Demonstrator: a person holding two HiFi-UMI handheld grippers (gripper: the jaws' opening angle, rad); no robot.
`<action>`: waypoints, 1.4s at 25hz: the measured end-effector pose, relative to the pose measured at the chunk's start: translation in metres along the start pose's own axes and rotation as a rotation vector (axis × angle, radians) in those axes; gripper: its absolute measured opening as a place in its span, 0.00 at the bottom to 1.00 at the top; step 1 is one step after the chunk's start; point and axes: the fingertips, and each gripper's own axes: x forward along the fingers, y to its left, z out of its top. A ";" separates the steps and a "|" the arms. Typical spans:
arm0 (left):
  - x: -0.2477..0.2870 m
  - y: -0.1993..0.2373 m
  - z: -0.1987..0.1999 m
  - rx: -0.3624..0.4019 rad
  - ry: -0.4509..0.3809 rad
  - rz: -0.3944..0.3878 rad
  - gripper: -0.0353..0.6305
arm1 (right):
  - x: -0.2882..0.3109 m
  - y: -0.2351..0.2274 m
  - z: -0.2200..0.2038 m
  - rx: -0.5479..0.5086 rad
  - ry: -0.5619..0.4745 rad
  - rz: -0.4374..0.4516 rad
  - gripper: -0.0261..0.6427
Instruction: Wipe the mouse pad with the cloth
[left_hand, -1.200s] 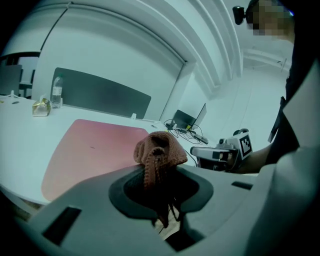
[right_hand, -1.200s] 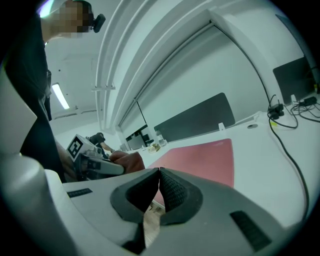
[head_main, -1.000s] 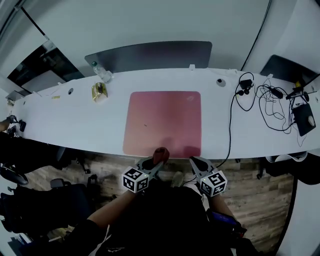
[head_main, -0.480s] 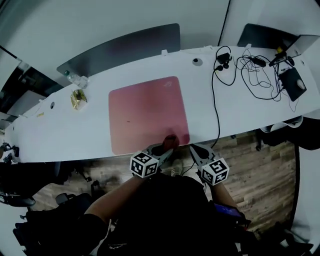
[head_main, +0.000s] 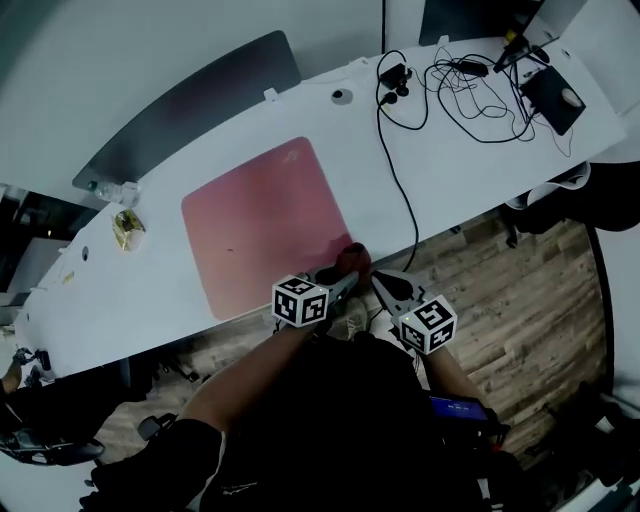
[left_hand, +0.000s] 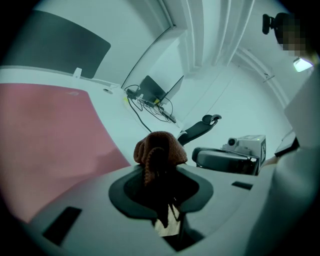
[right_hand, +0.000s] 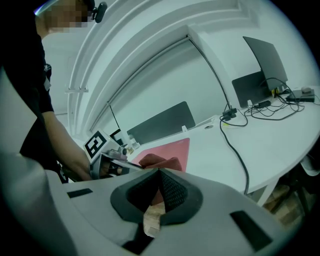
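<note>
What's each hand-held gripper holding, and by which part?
The left hand-held gripper pinches the cloth by a bunched fold, with the rest balled above. The right hand-held gripper holds nothing, jaws together.

No text, label or number can be read anywhere

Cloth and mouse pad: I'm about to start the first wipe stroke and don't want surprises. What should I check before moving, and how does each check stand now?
1. Cloth held firmly: ok. The left gripper has its jaws shut on it.
2. Cloth touching the mouse pad: cannot tell. It sits at the pad's near right corner.
3. Pad surface free of objects: ok. Nothing rests on it.
4. Black cable off the pad: ok. It runs along the white desk to the right of the pad, apart from it.
5. Right gripper out of the way: ok. It is shut, empty and beside the left one.
</note>
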 end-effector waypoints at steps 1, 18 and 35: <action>0.004 0.003 0.001 0.002 0.011 0.006 0.19 | 0.000 -0.001 0.000 0.005 -0.003 -0.006 0.08; -0.005 0.069 -0.016 -0.075 0.072 0.227 0.19 | -0.003 0.000 -0.001 0.032 -0.015 -0.028 0.08; -0.073 0.107 -0.043 -0.173 -0.051 0.355 0.19 | 0.031 0.034 0.001 -0.043 0.043 0.101 0.08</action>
